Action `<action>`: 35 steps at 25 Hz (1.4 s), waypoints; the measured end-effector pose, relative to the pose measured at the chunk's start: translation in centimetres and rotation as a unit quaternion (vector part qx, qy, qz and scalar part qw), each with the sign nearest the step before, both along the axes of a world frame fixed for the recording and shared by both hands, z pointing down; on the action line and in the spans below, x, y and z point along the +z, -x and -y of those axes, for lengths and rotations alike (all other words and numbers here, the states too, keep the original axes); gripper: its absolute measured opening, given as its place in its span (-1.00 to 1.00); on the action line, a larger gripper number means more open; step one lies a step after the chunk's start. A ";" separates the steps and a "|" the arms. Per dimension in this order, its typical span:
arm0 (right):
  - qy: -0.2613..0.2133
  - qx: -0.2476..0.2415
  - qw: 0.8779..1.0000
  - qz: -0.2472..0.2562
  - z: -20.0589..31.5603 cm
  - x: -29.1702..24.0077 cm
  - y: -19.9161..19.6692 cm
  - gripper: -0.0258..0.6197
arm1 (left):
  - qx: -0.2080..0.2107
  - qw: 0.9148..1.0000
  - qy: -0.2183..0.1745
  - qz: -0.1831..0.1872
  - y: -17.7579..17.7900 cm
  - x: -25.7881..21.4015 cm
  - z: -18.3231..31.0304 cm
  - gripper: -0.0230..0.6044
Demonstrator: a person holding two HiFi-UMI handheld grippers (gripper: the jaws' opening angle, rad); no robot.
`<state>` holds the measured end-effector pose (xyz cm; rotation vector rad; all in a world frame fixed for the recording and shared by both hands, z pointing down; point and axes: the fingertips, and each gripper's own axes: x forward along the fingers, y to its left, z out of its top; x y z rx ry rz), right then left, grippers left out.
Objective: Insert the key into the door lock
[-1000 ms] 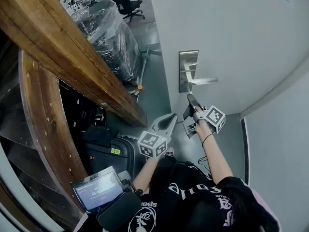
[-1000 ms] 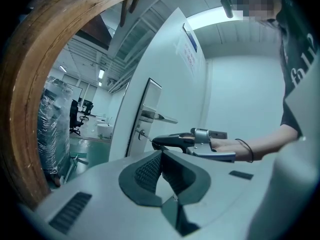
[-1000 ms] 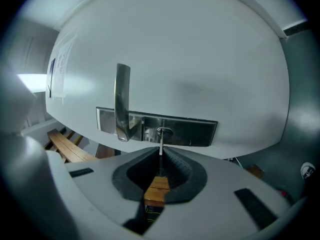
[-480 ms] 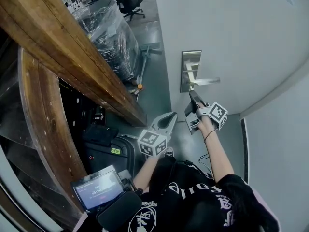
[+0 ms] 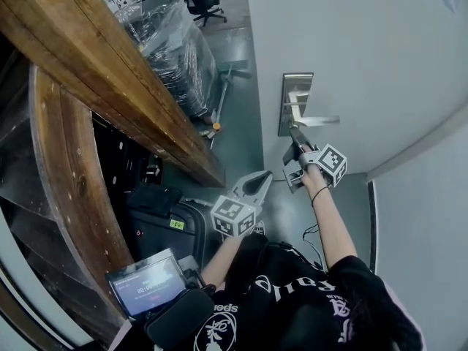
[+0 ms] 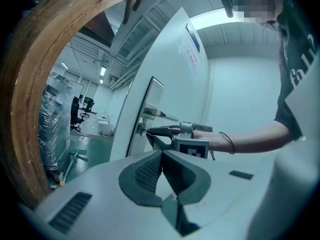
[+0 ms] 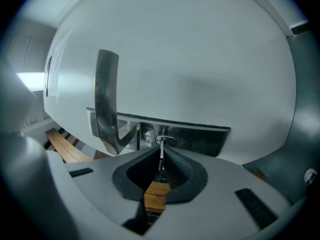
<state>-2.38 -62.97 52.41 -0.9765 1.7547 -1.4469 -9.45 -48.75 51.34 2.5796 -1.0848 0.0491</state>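
You are holding the right gripper (image 5: 295, 136) up against the lock plate (image 5: 296, 97) on the door (image 5: 380, 57), just under the handle (image 5: 319, 121); the head view is showing this place but not the key, which is too small there. The right gripper view is giving the detail: the jaws are clamping the key (image 7: 161, 156) between the ribbed pads (image 7: 176, 170), with the blade standing upright and pointing forward, and its tip is meeting the oval keyhole (image 7: 165, 141) in the plate (image 7: 200, 134). How deep it is sitting, you cannot tell from this view. A brown block (image 7: 156, 195) is lying between the jaws behind the key. The handle (image 7: 106, 96) is hanging at the left of the keyhole. Your left gripper (image 5: 262, 178) is waiting lower and well apart from the door. Its own view is showing its jaws (image 6: 161, 156) pressed together with nothing between them, and beyond them the right gripper (image 6: 156, 131) from the side, touching the plate (image 6: 142, 115).
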 end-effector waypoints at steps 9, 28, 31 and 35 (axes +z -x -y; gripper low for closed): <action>-0.043 -0.062 0.983 -0.167 -4.3 -0.7 0.1 -0.81 | -0.012 1.000 0.005 0.002 -0.5 -0.1 -0.3 -0.91; -0.151 -0.214 0.899 -0.351 -24.1 -0.8 -1.7 -0.81 | -0.065 0.997 0.042 -0.010 -7.1 -0.4 -13.1 -0.91; -0.156 -0.234 0.890 -0.357 -26.4 -0.3 -1.7 -0.81 | -0.063 0.997 0.032 0.009 -7.5 0.1 -15.7 -0.91; -0.164 -0.240 0.887 -0.359 -28.9 -0.4 -1.5 -0.81 | -0.062 0.998 0.023 0.021 -7.0 0.3 -17.7 -0.91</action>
